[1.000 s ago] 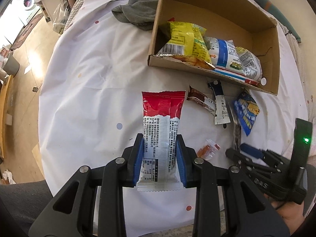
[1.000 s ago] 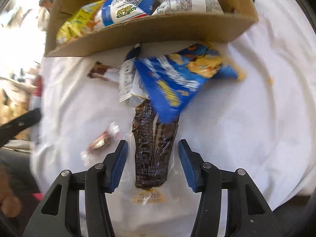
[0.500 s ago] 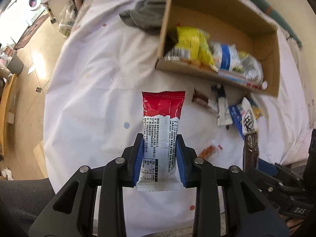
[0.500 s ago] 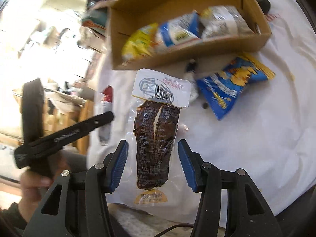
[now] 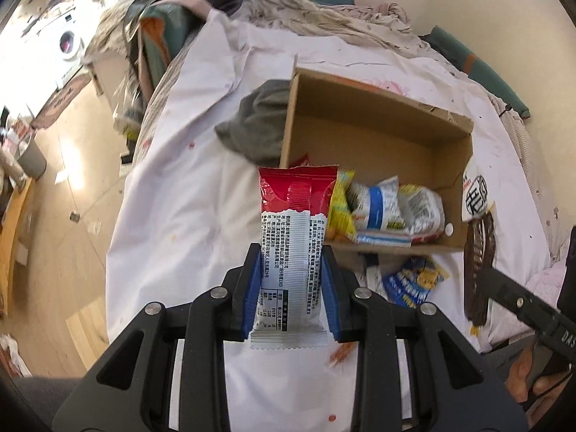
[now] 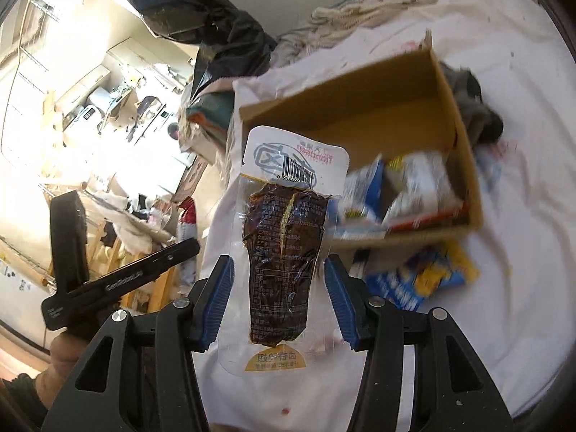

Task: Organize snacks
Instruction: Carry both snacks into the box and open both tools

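gripping red packet (image 5: pixel 293 248); brown pouch (image 6: pixel 284 266) held aloft

Bright daylight blown out at left, fisheye bending at edges, motion blur on cardboard box (image 6: pixel 360 136)

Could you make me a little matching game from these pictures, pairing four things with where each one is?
Things:
1. red and white packet
2. brown vacuum-sealed snack
3. blue snack bag
4. yellow packet

Places:
A. lying on the white sheet in front of the box
B. held in the right tongs
C. inside the cardboard box
D. held in the left tongs

Pairs: 1-D, 2-B, 3-A, 4-C
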The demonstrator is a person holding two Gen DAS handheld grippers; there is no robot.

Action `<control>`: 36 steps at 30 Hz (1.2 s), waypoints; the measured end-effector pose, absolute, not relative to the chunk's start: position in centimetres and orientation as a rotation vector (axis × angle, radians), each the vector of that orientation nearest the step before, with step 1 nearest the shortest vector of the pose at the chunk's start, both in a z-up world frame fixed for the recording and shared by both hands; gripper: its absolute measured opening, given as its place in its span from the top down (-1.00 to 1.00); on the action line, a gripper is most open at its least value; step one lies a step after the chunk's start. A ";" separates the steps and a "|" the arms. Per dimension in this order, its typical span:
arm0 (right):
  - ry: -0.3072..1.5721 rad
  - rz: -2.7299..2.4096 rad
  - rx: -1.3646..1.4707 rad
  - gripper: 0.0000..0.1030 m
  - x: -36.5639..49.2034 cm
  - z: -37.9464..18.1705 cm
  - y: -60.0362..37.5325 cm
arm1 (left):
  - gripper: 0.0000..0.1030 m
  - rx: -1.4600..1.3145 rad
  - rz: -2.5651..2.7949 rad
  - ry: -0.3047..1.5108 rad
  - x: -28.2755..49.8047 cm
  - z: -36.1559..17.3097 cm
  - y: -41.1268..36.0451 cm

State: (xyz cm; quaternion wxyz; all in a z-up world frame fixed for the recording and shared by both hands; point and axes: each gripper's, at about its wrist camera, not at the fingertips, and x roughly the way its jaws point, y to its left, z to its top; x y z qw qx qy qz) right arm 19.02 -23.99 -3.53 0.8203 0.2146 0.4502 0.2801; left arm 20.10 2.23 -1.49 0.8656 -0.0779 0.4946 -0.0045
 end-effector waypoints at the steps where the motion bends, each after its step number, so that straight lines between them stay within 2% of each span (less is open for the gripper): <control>1: 0.954 0.589 0.452 -0.06 19.4 -3.4 -24.4 | 0.47 -0.154 -0.015 1.033 20.7 -1.3 2.0; 16: 0.943 0.487 0.383 -0.06 27.9 -5.0 -25.6 | 0.47 -0.061 -0.079 0.956 29.3 -1.5 -2.0; 19: 0.962 0.468 0.378 -0.06 29.0 -6.0 -25.6 | 0.47 -0.038 -0.095 0.917 30.0 -2.3 -2.4; 24: 0.971 0.436 0.345 -0.06 29.4 -6.7 -25.9 | 0.47 -0.065 -0.106 0.953 30.9 -4.2 -2.3; 36: 0.972 0.459 0.345 -0.02 30.0 -7.1 -25.1 | 0.46 -0.037 -0.103 0.947 31.3 -4.8 -2.6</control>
